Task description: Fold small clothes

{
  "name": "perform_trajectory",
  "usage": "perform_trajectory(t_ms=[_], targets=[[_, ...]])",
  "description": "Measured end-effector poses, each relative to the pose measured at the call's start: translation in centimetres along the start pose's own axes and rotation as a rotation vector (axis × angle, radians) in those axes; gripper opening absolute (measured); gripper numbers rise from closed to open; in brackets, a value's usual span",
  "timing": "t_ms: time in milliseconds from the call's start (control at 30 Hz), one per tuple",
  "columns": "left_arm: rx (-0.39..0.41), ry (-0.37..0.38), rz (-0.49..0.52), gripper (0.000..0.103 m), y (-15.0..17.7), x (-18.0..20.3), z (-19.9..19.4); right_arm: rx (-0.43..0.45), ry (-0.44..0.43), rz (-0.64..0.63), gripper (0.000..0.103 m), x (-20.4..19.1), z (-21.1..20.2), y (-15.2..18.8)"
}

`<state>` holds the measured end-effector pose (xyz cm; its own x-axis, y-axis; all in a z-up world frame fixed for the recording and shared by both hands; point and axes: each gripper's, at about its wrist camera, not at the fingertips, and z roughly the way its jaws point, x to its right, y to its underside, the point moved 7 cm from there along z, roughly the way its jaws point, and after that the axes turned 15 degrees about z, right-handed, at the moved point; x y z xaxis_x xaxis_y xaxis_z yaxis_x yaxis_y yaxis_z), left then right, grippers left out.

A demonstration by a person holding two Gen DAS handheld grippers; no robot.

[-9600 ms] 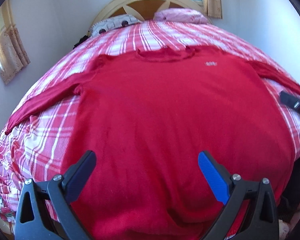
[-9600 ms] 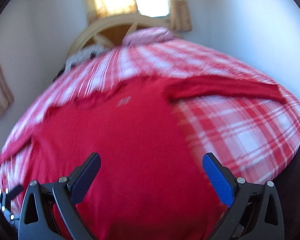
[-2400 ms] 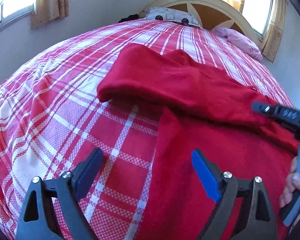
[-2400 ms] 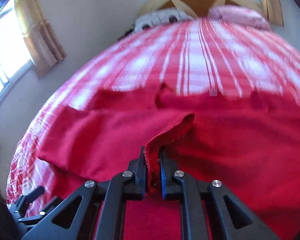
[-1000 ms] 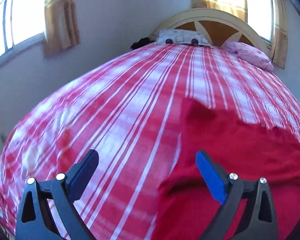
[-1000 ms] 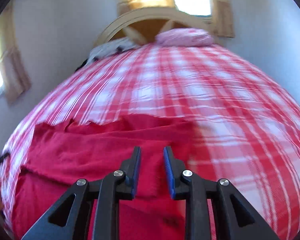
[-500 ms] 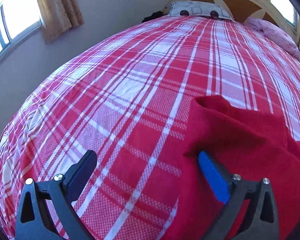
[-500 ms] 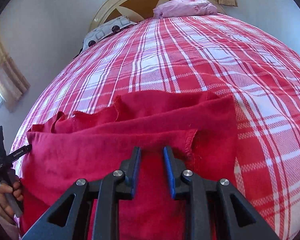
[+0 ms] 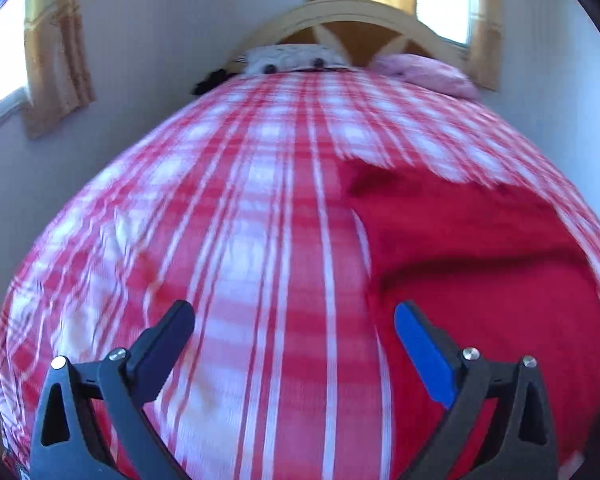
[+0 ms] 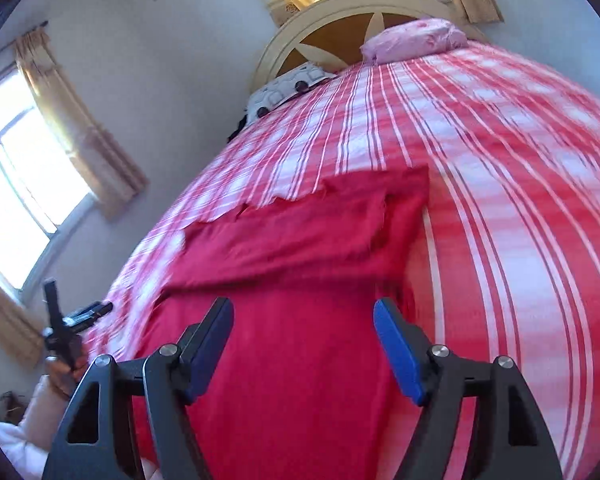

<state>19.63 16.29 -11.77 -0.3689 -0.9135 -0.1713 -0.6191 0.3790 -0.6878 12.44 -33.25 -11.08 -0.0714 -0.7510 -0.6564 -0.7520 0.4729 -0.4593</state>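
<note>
A red long-sleeved top (image 9: pixel 480 264) lies on the red-and-white checked bedspread (image 9: pixel 240 220), with both sleeves folded in across its upper part. My left gripper (image 9: pixel 292 332) is open and empty above the bedspread, just left of the top's left edge. In the right wrist view the top (image 10: pixel 300 280) fills the middle, and my right gripper (image 10: pixel 304 332) is open and empty above its lower body. The left gripper (image 10: pixel 66 320) shows at the far left of that view, held in a hand.
A wooden headboard (image 10: pixel 340 24) stands at the far end, with a pink pillow (image 10: pixel 412 40) and a patterned pillow (image 10: pixel 288 88). Curtained windows (image 10: pixel 24 200) are on the left wall and behind the headboard. The bed's left edge (image 9: pixel 40 248) drops off near the wall.
My right gripper has opened from nearly shut and tilted. My left gripper has pulled back and up from the top's folded edge. Both views are blurred with motion.
</note>
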Motion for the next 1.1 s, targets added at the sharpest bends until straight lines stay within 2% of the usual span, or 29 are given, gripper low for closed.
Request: perform_trajectory(t_ms=[133, 267, 400, 533, 667, 767, 967, 1000, 1033, 1067, 1100], targets=[[0.03, 0.115, 0.025, 0.102, 4.5, 2.2, -3.1, -0.059, 0.013, 0.007, 0.073, 1.4, -2.9, 5.0], [-0.003, 0.28, -0.029, 0.102, 8.8, 4.5, -4.0, -0.113, 0.061, 0.024, 0.073, 3.0, -4.5, 10.0], [-0.017, 0.392, -0.01, 0.102, 10.9, 7.6, -4.8, -0.149, 0.113, 0.088, 0.073, 5.3, -5.4, 14.1], [-0.037, 0.416, 0.1, 0.102, 11.5, 10.4, -5.3, -0.17, 0.13, 0.168, 0.073, 7.4, -5.6, 17.2], [-0.058, 0.465, 0.109, 0.102, 11.9, 12.2, -4.8, -0.218, 0.23, 0.143, 0.073, 8.7, -4.2, 18.9], [-0.08, 0.479, 0.123, 0.102, 12.0, 13.3, -4.1, -0.239, 0.178, 0.19, 0.073, 9.0, -3.2, 19.3], [-0.096, 0.497, 0.177, 0.102, 12.9, 15.1, -4.3, -0.312, 0.162, 0.147, 0.073, 8.6, -0.8, 21.1], [-0.093, 0.499, 0.18, 0.102, 12.9, 15.1, -4.4, -0.323, 0.159, 0.138, 0.071, 8.4, -0.3, 21.3], [-0.093, 0.5, 0.182, 0.102, 12.9, 15.0, -4.2, -0.337, 0.15, 0.133, 0.063, 8.2, 0.1, 21.5], [-0.101, 0.501, 0.188, 0.102, 13.0, 15.4, -4.1, -0.353, 0.135, 0.131, 0.05, 8.1, 0.6, 21.7], [-0.11, 0.505, 0.193, 0.101, 13.4, 15.4, -3.9, -0.353, 0.136, 0.12, 0.049, 7.8, 0.7, 21.9]])
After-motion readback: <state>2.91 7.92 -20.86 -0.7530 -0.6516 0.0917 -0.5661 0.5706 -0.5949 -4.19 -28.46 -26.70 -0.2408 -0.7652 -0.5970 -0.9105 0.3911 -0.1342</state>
